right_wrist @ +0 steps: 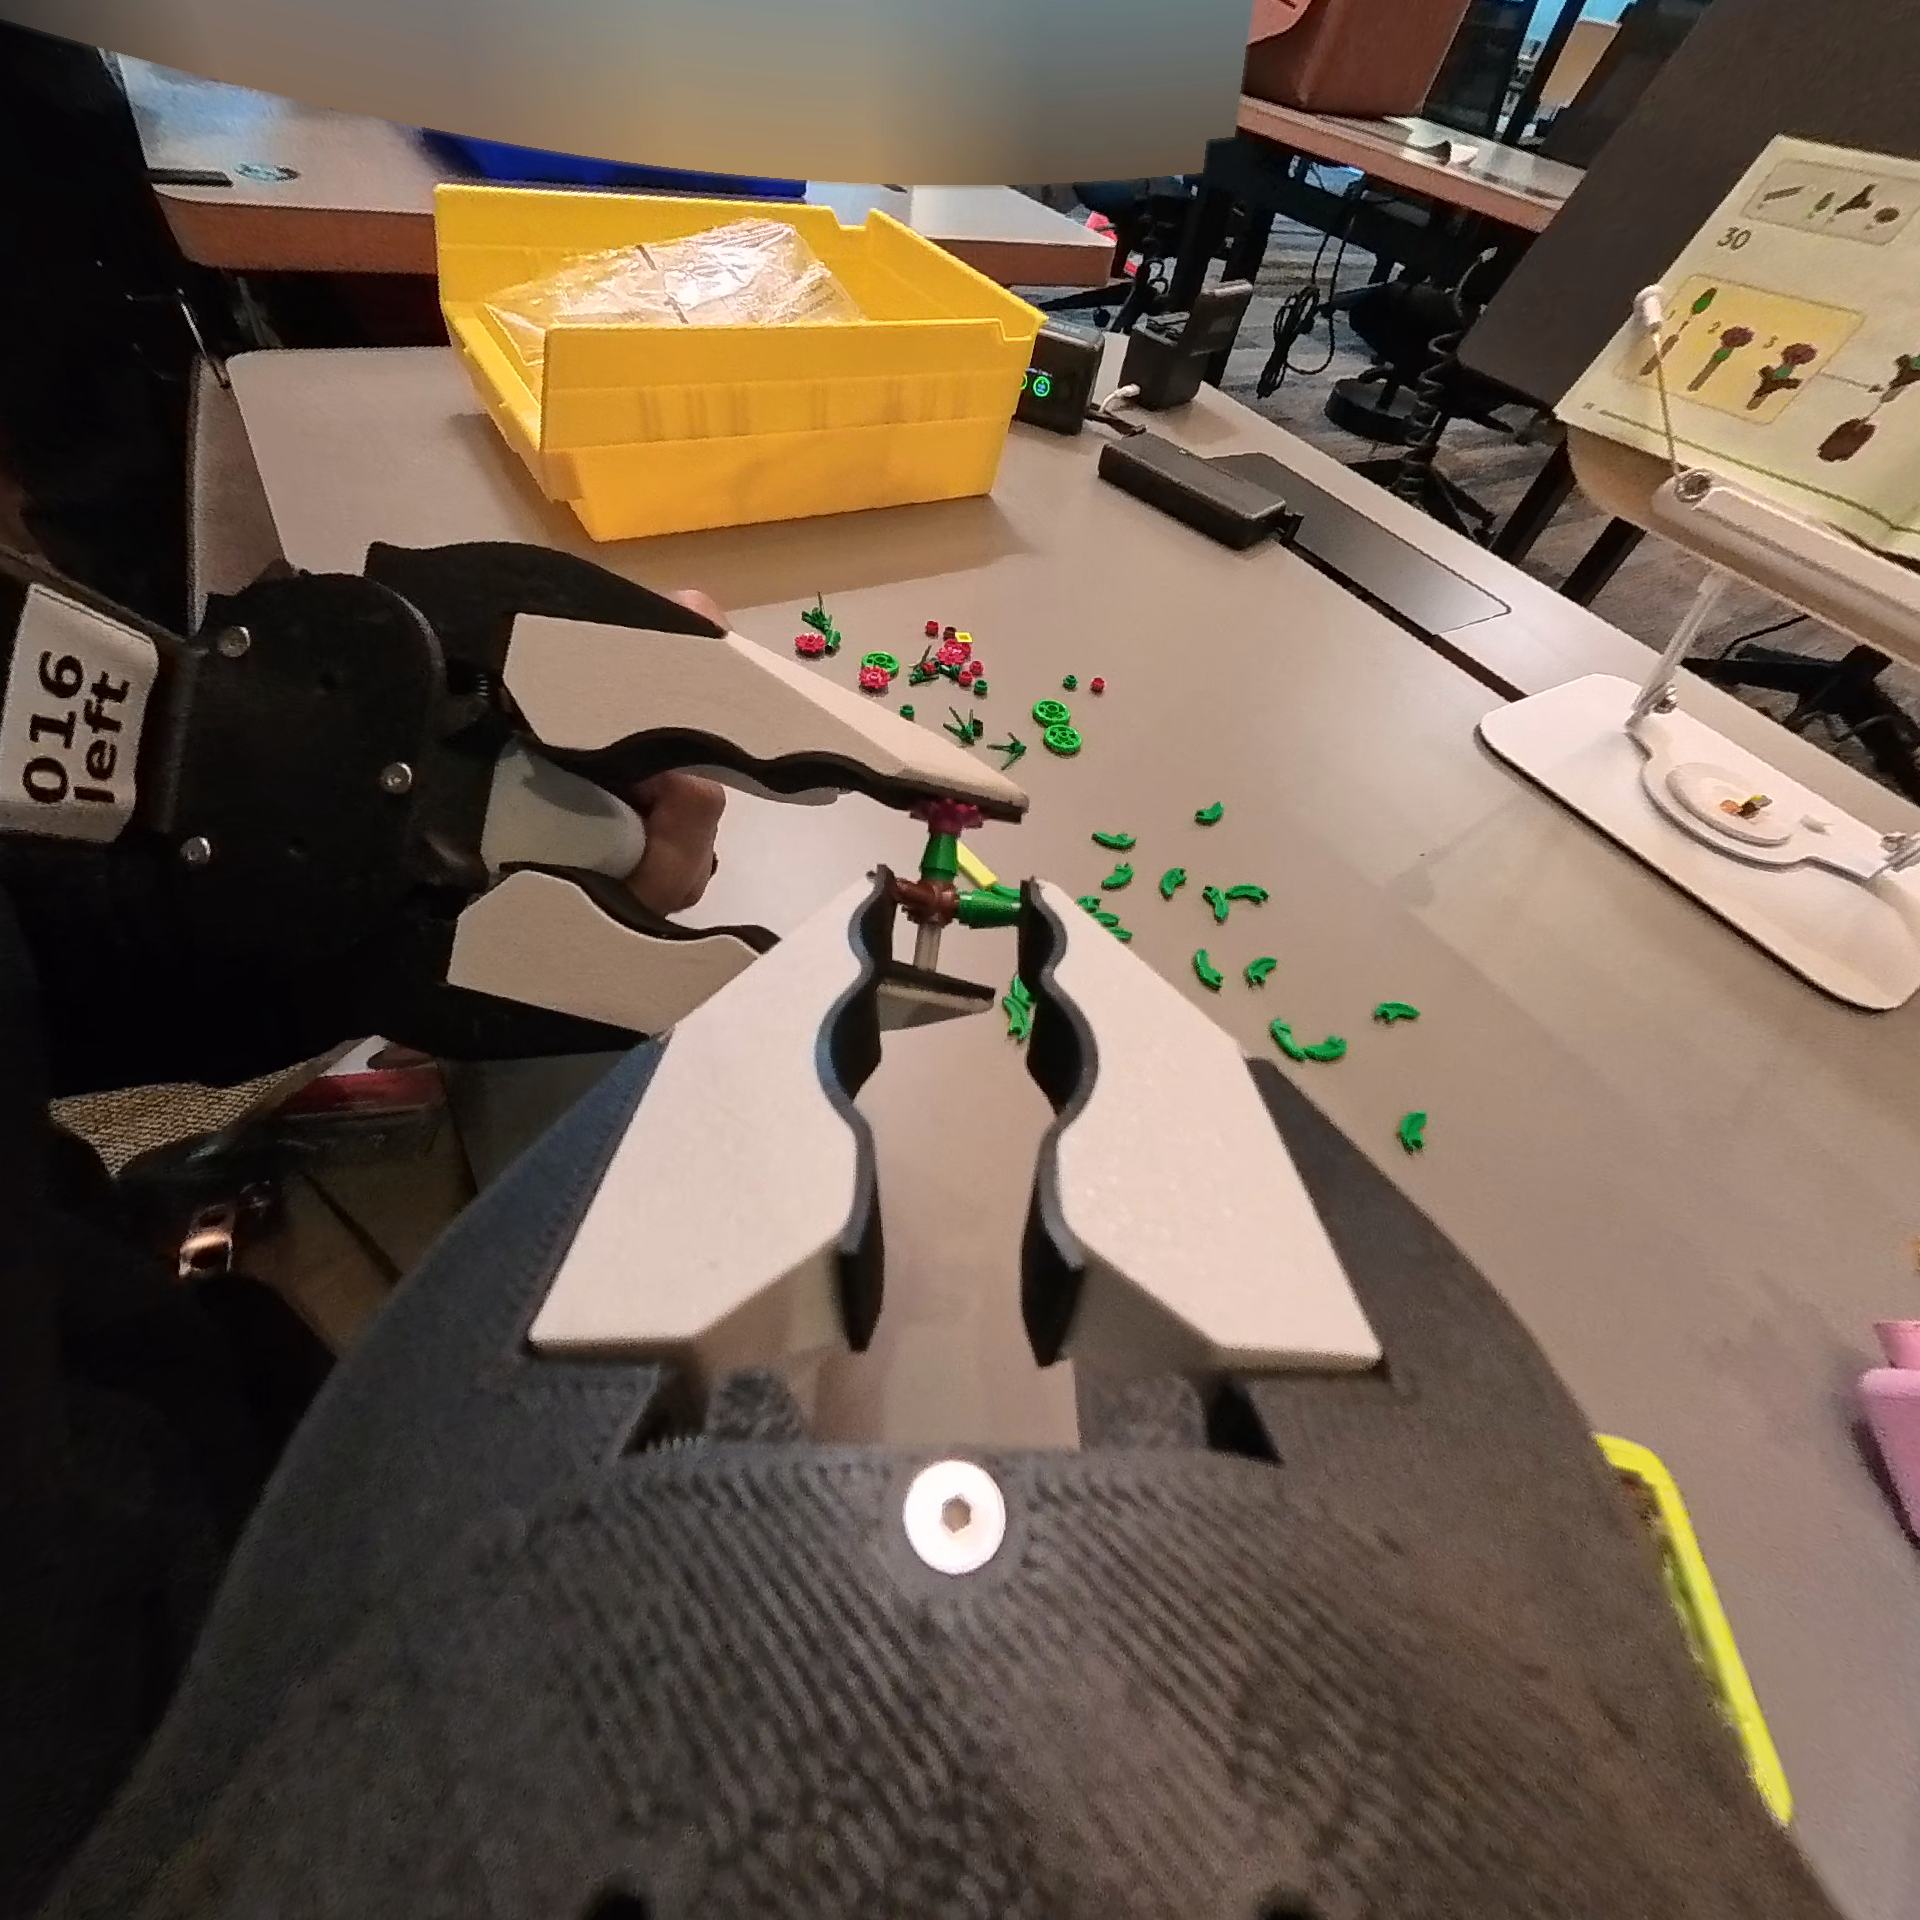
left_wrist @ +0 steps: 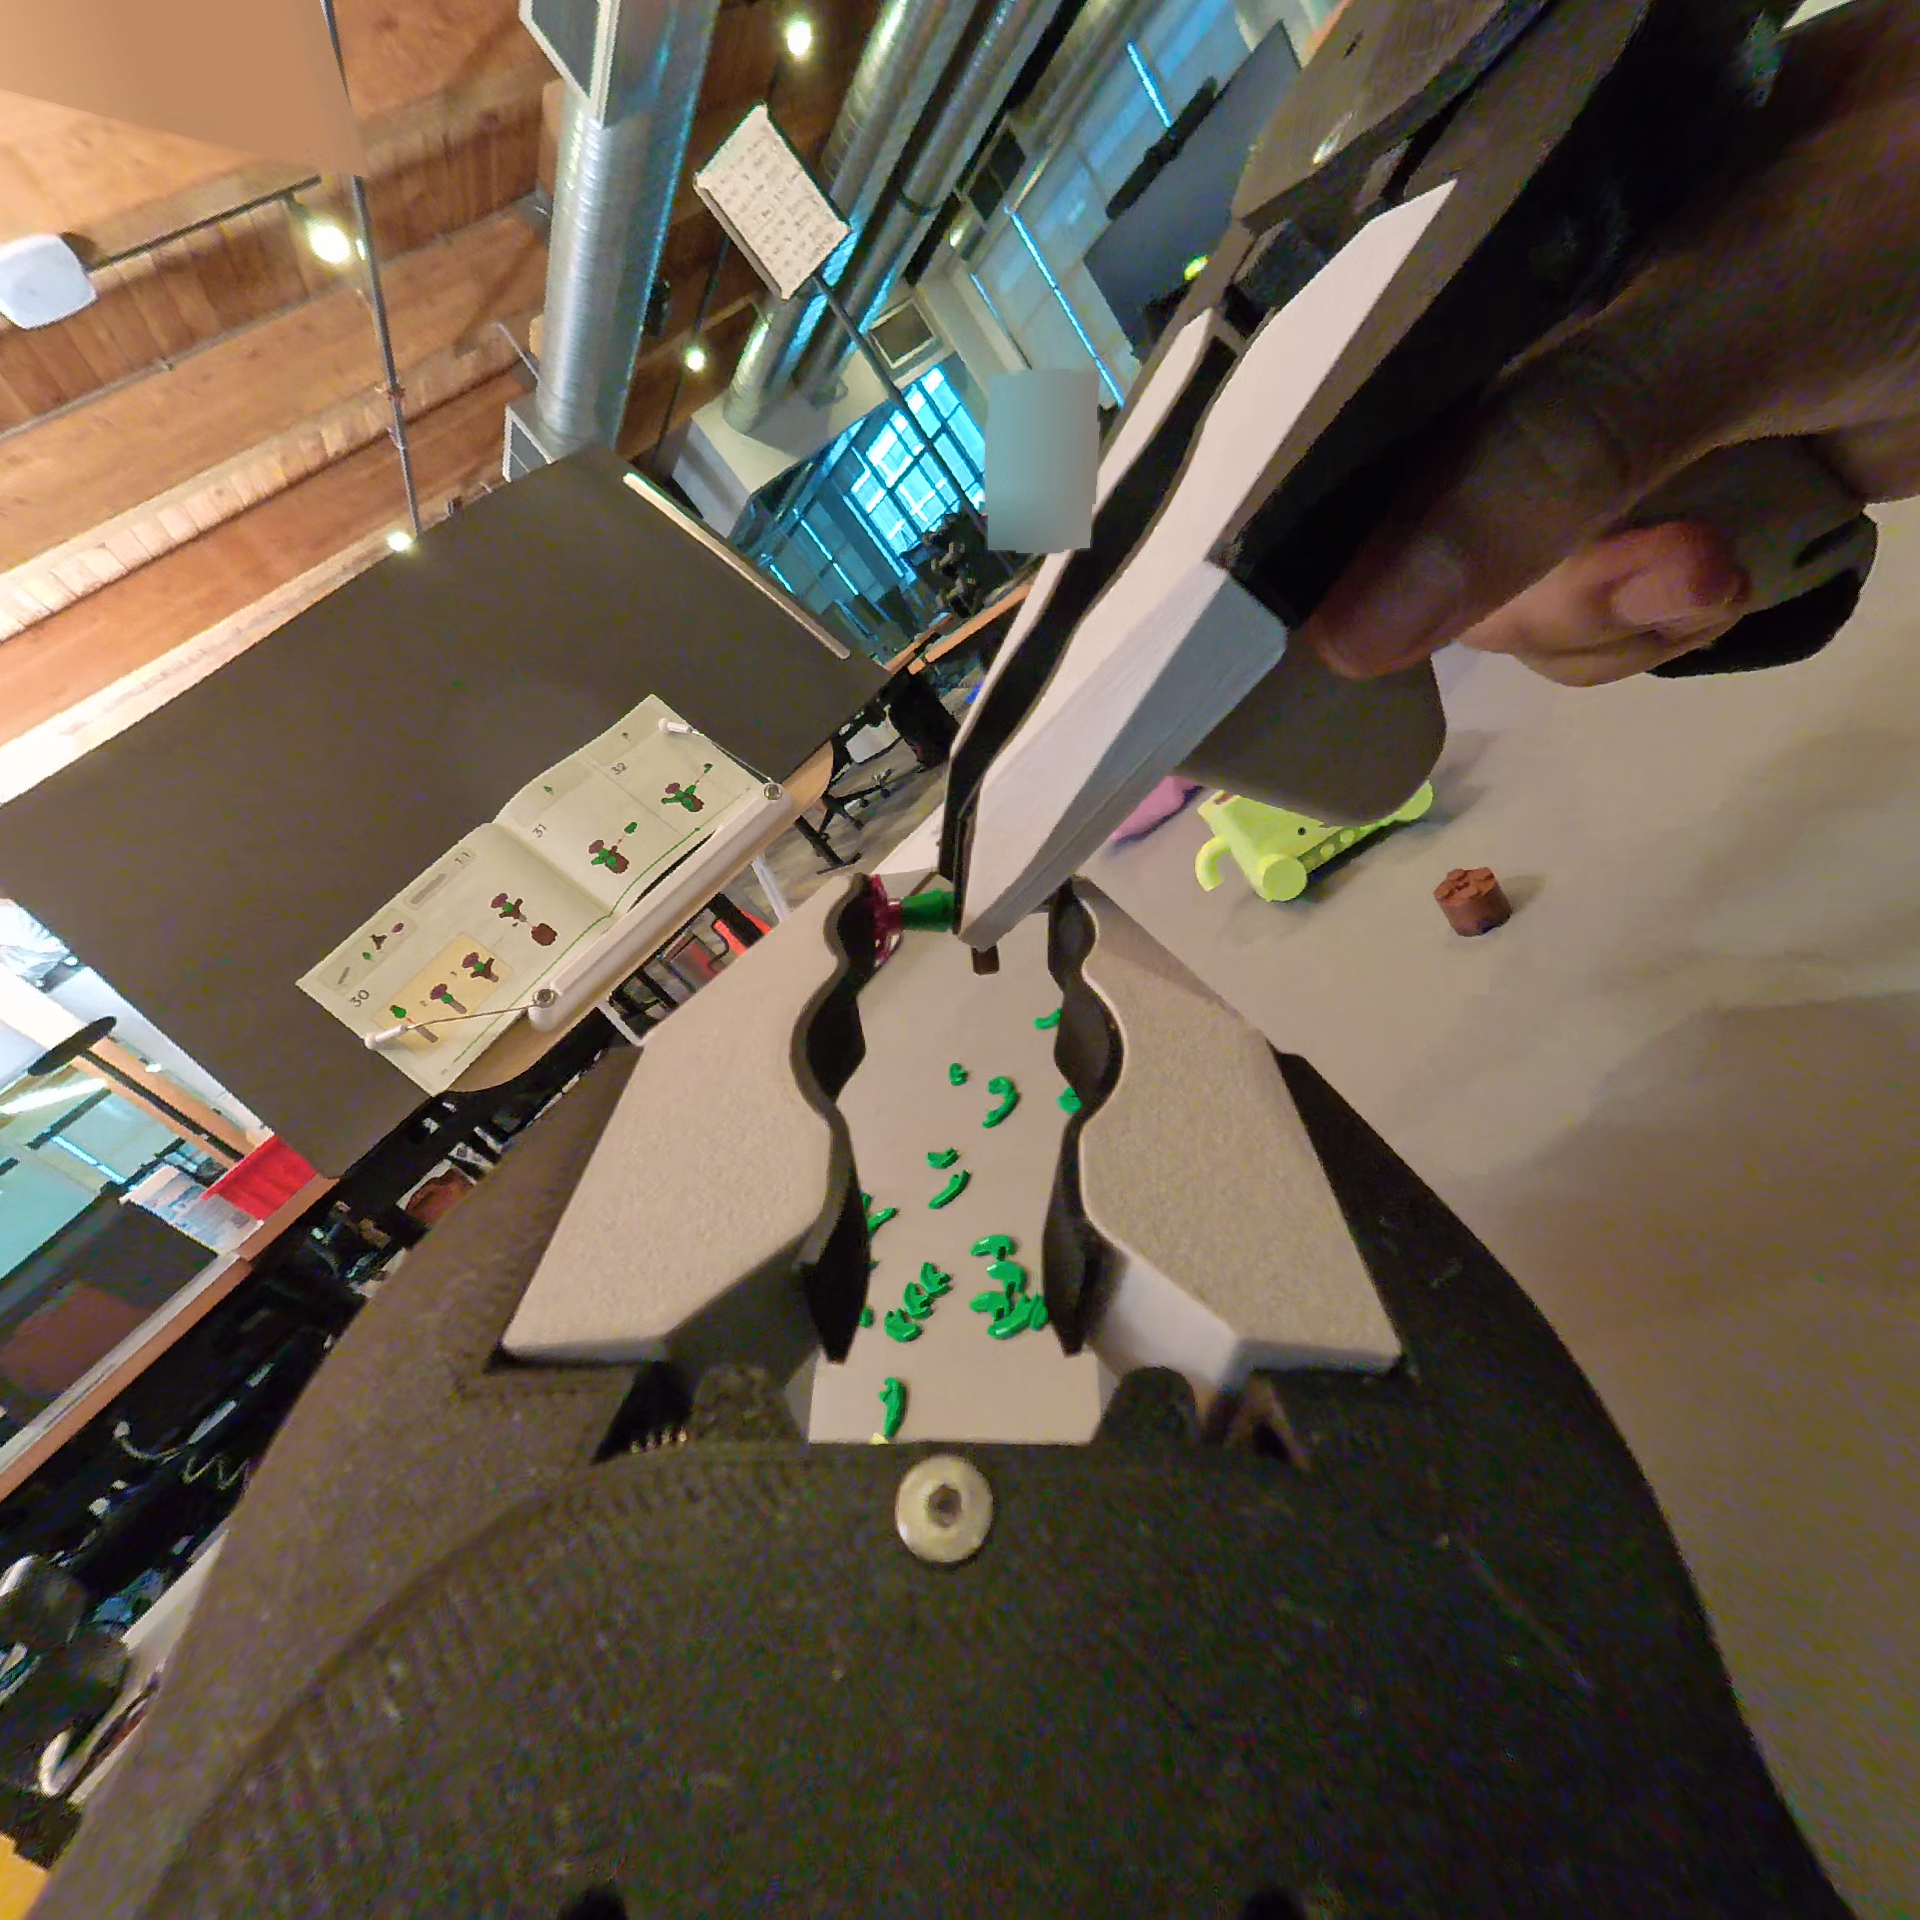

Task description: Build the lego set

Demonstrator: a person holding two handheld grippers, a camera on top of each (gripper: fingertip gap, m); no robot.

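Small plastic flower stem assembly of green, brown and magenta pieces clamped between right gripper fingertips, left gripper clamped top-and-bottom on it, curved green leaf pieces scattered beyond right gripper.

Glossy yellow plastic bin, matt grey table, grainy-textured jaws.

Each camera sits close behind its own fingers: the left wrist view, tilted hard, looks along the grey table toward the instruction booklet, while the right wrist view looks down across it, both sharing the scattered green pieces.
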